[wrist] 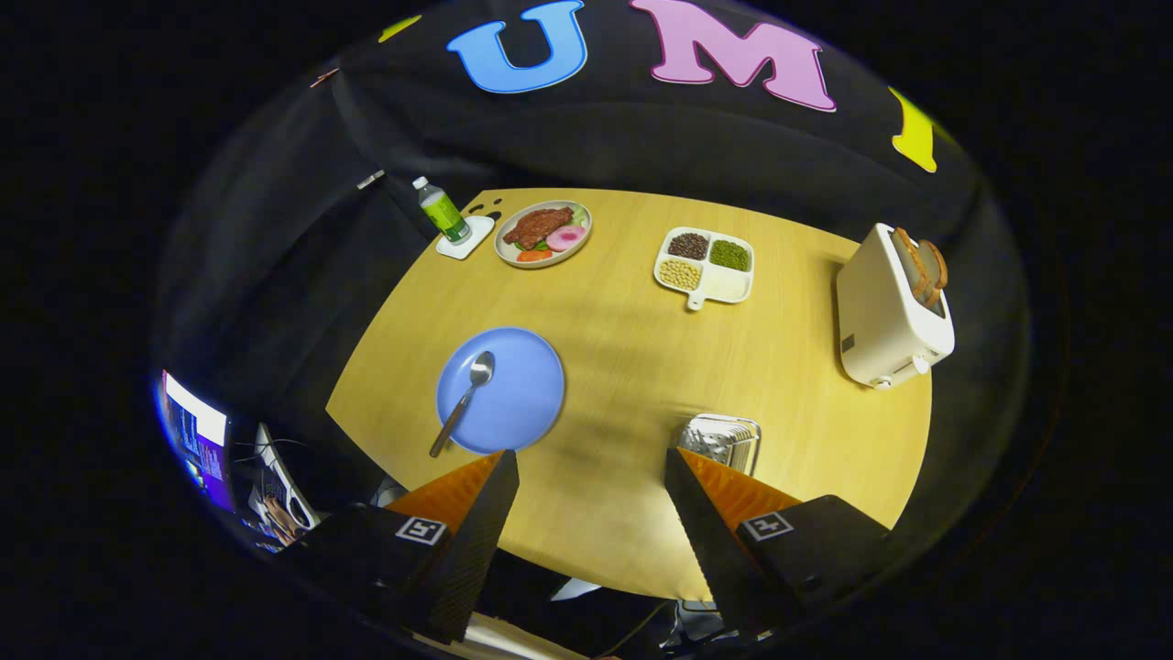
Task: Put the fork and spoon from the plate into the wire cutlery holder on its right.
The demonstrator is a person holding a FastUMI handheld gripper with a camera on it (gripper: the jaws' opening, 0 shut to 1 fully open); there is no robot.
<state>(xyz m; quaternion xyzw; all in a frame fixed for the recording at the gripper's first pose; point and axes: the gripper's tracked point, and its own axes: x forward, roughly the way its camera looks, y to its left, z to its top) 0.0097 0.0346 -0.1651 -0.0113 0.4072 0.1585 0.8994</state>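
The gripper (591,458) hangs above the wooden surface (632,367) with its two fingers spread wide and nothing between them. Just ahead of the left finger lies a blue plate (522,403) with a spoon (463,401) resting across its left side, handle over the rim. Just ahead of the right finger stands the wire cutlery holder (724,438). Beyond are a divided dish of beans (704,266), a plate of food (542,233), a green bottle (443,211) and a white toaster (891,312) holding bread.
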